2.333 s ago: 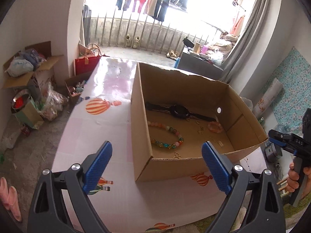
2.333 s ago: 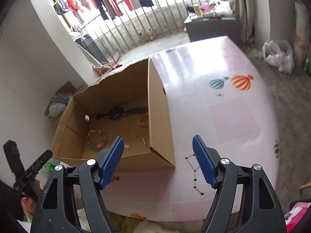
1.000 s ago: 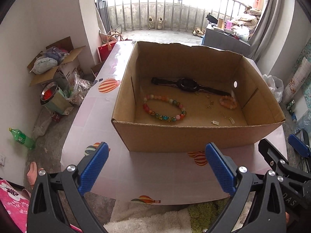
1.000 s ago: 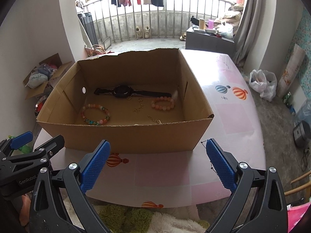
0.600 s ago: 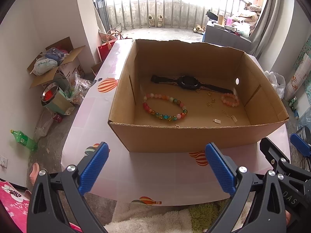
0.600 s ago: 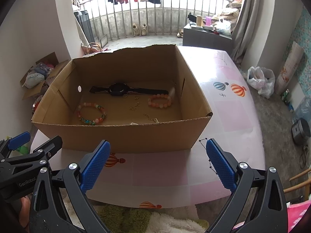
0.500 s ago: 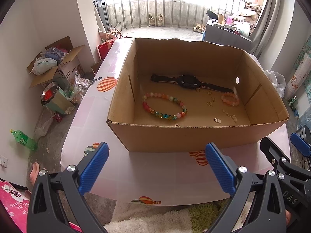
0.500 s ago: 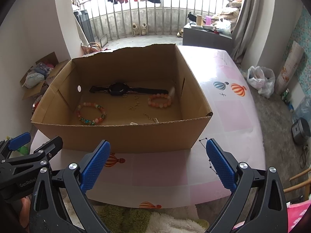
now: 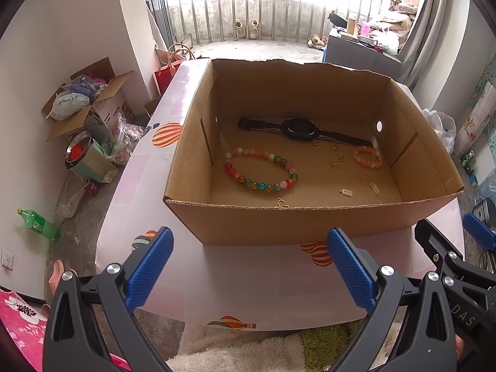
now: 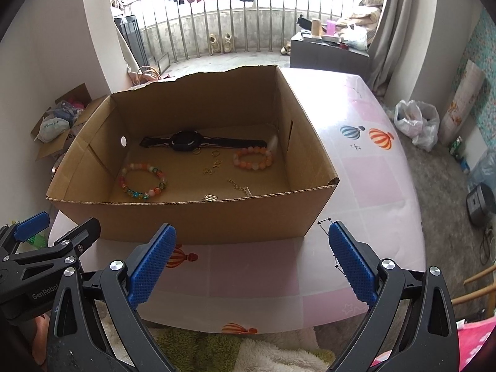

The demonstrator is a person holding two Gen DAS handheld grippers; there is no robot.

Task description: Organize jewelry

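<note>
The blue-padded fingers (image 9: 152, 266) of the left gripper (image 9: 248, 266) are spread wide with nothing between them, and the same blue ribbed fingers (image 10: 153, 262) of the right gripper (image 10: 252, 260) are spread just as wide and empty; both grippers hover side by side above the near edge of the glossy pink-and-white worktop (image 10: 381, 192) printed with striped hot-air balloons. Just beyond them stands an open brown corrugated cardboard box (image 9: 310, 220), its near wall facing the fingers and all the jewelry lying loose on its floor. Closest to that near wall lie a small gold butterfly-shaped charm (image 9: 281, 203), a tiny silver rectangular pendant (image 9: 346, 192) and a short gold chain with a bar end (image 9: 367, 183). Further in, to the left, a large bracelet of multicoloured glass beads (image 9: 260, 173) lies flat in an open loop; to the right, near the box's right wall, sits a smaller bracelet of orange-pink beads (image 9: 367, 157). Between the two bracelets a few small gold rings and charms (image 9: 336, 159) are scattered. Along the far side of the floor a black wristwatch with a dark strap (image 9: 299, 128) lies stretched out flat. Behind the box the worktop runs on toward a balcony railing of grey metal bars (image 10: 248, 15) with clothes hanging above it.
</note>
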